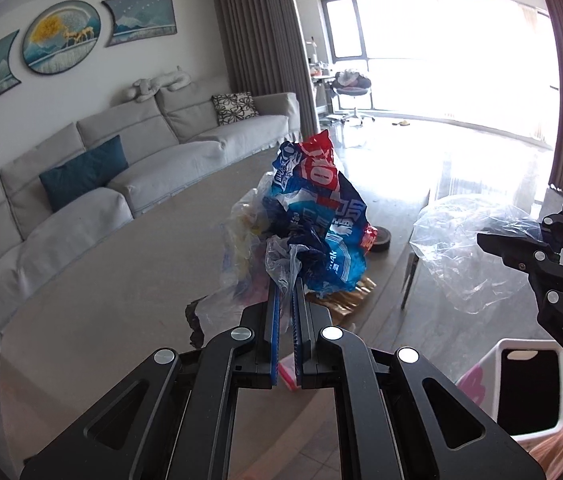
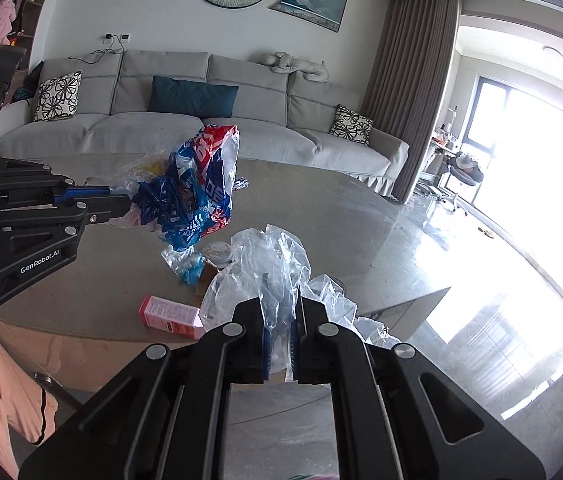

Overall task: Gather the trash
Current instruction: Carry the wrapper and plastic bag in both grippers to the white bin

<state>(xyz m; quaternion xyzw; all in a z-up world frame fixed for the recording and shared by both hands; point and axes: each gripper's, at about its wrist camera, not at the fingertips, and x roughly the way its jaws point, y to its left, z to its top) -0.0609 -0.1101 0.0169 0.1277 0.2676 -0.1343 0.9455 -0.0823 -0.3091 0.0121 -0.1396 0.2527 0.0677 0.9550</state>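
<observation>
My left gripper (image 1: pixel 286 292) is shut on a crumpled bunch of blue, red and clear plastic wrappers (image 1: pixel 313 216) and holds it above the round grey table (image 1: pixel 101 300). The same bunch (image 2: pixel 197 188) and the left gripper (image 2: pixel 119 200) show at the left of the right wrist view. My right gripper (image 2: pixel 281 308) is shut on a clear plastic bag (image 2: pixel 269 268), held over the table's near edge. That bag (image 1: pixel 465 248) and the right gripper (image 1: pixel 493 242) show at the right of the left wrist view.
On the table lie a pink carton (image 2: pixel 169 316), a small blue-and-clear wrapper (image 2: pixel 187 266) and a round lid (image 2: pixel 217 252). A white bin (image 1: pixel 529 388) stands below at the right. A grey sofa (image 2: pixel 201 128) runs behind the table.
</observation>
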